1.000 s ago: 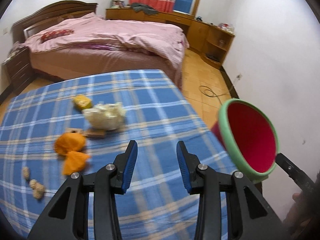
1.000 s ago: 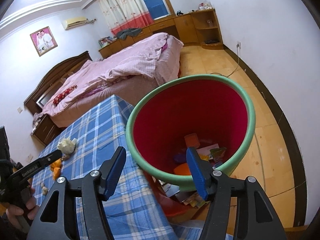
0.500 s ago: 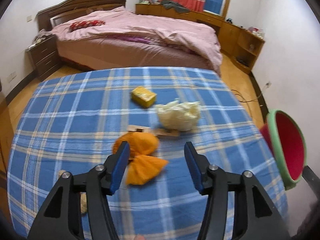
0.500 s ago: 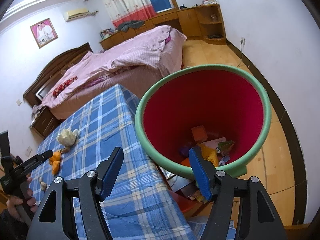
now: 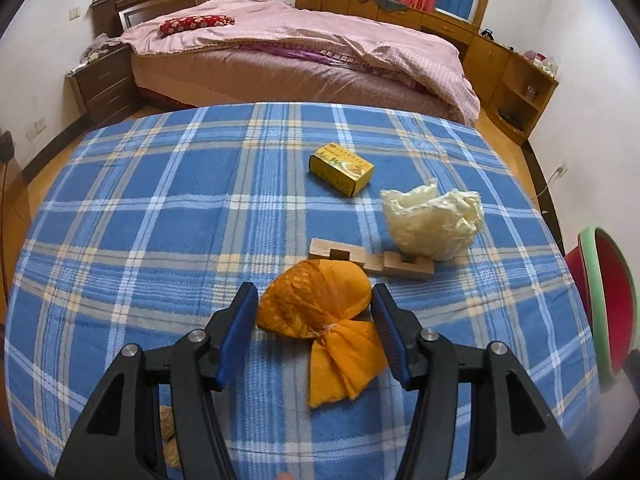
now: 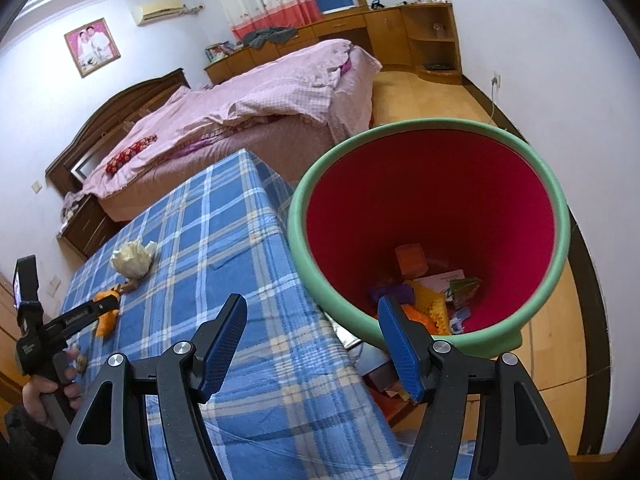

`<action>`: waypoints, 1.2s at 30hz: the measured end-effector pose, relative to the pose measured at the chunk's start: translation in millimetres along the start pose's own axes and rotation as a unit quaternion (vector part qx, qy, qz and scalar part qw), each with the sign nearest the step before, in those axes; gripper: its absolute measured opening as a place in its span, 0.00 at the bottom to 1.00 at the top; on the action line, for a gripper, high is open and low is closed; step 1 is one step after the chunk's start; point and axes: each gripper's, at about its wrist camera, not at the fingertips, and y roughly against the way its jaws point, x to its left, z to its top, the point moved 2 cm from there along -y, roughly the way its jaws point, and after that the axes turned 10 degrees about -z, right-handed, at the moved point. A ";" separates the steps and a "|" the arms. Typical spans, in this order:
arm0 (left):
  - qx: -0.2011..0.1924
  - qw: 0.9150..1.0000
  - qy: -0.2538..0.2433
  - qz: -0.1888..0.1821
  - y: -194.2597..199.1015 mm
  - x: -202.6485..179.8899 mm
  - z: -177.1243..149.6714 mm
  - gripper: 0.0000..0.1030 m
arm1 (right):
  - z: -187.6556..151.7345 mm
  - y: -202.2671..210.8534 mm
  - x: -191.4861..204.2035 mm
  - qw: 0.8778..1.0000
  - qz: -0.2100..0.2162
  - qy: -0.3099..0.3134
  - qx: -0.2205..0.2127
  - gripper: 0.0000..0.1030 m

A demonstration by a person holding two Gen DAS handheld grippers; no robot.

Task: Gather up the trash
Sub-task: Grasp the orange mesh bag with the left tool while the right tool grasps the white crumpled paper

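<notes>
Left wrist view hangs low over the table (image 5: pixel 160 208); right looks beside it; both share table

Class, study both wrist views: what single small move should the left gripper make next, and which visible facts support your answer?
Probably close the left gripper on the orange wrapper. Its jaws stand open on either side of the wrapper's rounded part, which lies on the blue plaid cloth. The right gripper is open and holds nothing beside the red bin, which already holds other trash, so the wrapper looks like the next piece to collect.

Beside the orange wrapper (image 5: pixel 320 312), the small brown bits (image 5: pixel 168 434) are half hidden behind the left gripper (image 5: pixel 314 334), and the picture edge cuts the bin (image 5: pixel 608 304).
</notes>
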 end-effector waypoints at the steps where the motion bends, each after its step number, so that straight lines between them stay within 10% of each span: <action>1: -0.001 1.000 0.000 -0.001 0.6 -0.3 -0.4 0.57 | 0.6 -0.7 2.5 1.000 0.001 0.003 0.001 0.67; 10: -0.013 0.999 0.005 -0.030 12.1 0.8 2.1 0.39 | 8.8 -2.5 42.1 0.999 0.022 0.044 0.002 0.68; 36: -0.067 0.996 0.049 0.030 28.6 71.8 27.7 0.39 | 15.5 -76.7 225.8 0.982 0.106 0.151 0.030 0.73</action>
